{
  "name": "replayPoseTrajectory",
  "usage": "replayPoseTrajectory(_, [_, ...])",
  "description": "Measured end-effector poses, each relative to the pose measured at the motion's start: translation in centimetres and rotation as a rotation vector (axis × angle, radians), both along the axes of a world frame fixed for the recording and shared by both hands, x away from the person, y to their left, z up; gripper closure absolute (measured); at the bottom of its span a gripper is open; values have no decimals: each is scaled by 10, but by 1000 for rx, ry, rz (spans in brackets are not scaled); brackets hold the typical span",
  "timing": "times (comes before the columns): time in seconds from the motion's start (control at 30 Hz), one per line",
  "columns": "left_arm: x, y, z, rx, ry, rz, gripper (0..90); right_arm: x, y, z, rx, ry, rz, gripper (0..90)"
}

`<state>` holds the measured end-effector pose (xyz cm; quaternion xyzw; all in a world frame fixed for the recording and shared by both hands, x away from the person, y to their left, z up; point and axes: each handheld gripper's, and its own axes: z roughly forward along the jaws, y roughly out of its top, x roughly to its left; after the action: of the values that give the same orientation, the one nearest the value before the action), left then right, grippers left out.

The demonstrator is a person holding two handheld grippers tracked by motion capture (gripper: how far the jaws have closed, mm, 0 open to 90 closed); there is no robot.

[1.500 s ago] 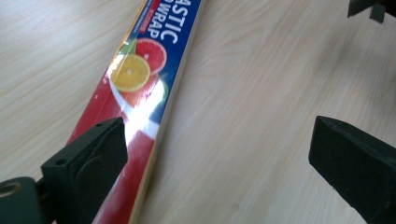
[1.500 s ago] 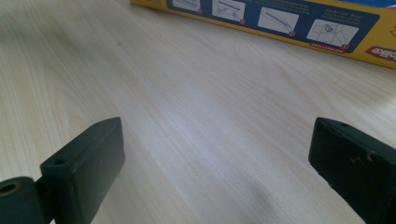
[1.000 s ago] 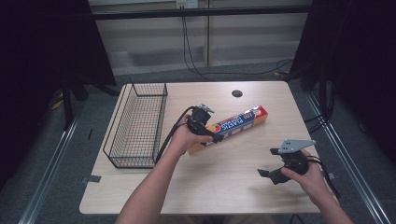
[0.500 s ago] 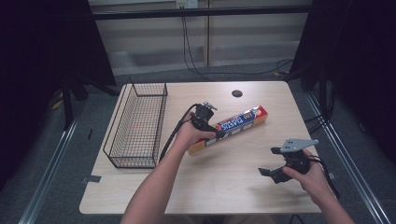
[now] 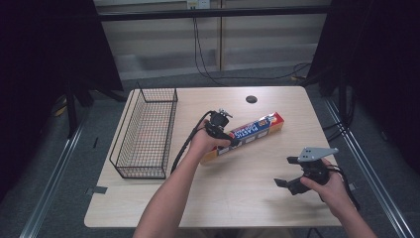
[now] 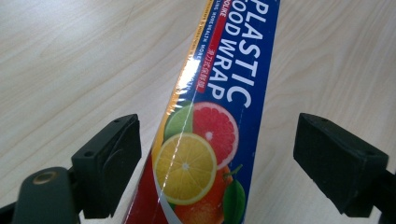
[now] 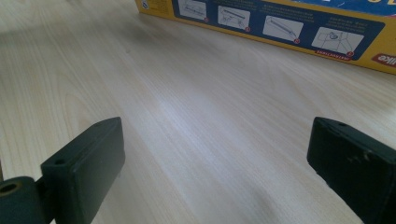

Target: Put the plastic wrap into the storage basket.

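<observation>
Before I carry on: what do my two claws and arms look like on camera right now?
Both are black. The left claw trails a black cable along a bare, sleeveless forearm. The right claw carries a grey three-cornered plate on top. Up close, their jaws are blocky matte-black pads, each with a small screw hole.

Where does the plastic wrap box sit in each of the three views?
High view: plastic wrap box lies mid-table, tilted, left gripper over its near end.
Left gripper view: box runs up between the open jaws.
Right gripper view: its yellow-edged side crosses the top.
Shared landmark: the pale wood table.
</observation>
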<state>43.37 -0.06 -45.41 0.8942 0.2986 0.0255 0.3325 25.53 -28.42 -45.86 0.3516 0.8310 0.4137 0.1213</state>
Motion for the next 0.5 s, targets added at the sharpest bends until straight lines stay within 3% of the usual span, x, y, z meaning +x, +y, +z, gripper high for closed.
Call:
replayPoseTrajectory(0.17, [0, -3, -3, 17, -7, -8, 205, 1, -2, -1, 2, 4, -7, 40])
replayPoseTrajectory(0.2, [1, -3, -3, 17, -15, 5, 249, 0, -3, -1, 6, 8, -9, 40])
replayPoseTrajectory(0.5, [3, -2, -4, 13, -5, 16, 296, 0, -4, 0, 2, -2, -10, 41])
